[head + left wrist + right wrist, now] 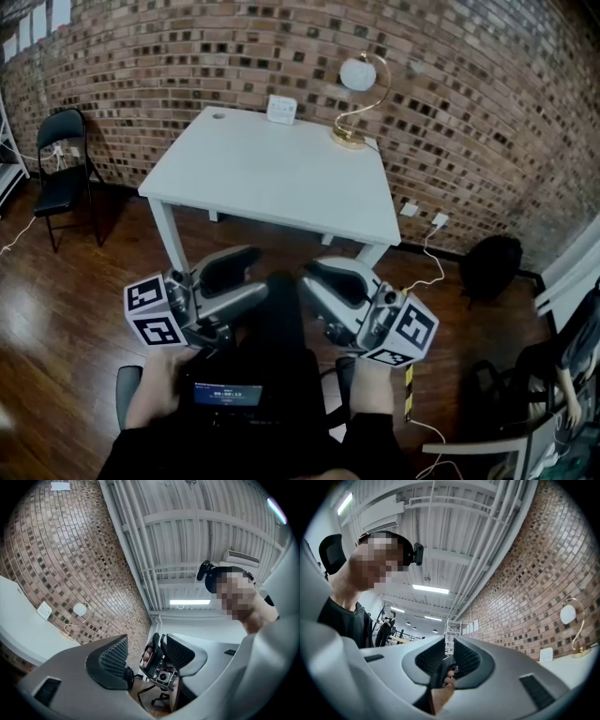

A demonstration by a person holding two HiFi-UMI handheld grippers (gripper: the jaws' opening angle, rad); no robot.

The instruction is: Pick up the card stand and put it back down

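Observation:
The card stand (281, 110) is a small white upright card at the far edge of the white table (272, 183), next to the wall. It also shows small in the left gripper view as the card stand (44, 610) and in the right gripper view as the card stand (545, 655). Both grippers are held close to the person's body, well short of the table, tips turned toward each other. My left gripper (246, 278) (145, 656) is open with nothing between its jaws. My right gripper (314, 289) (446, 660) shows a narrow gap and holds nothing.
A gold arc lamp with a white globe (356, 94) stands at the table's far right corner. A black folding chair (61, 159) is at the left, a black bag (492, 262) and wall sockets with cables (436, 222) at the right. A small lit screen (228, 394) sits at the person's chest.

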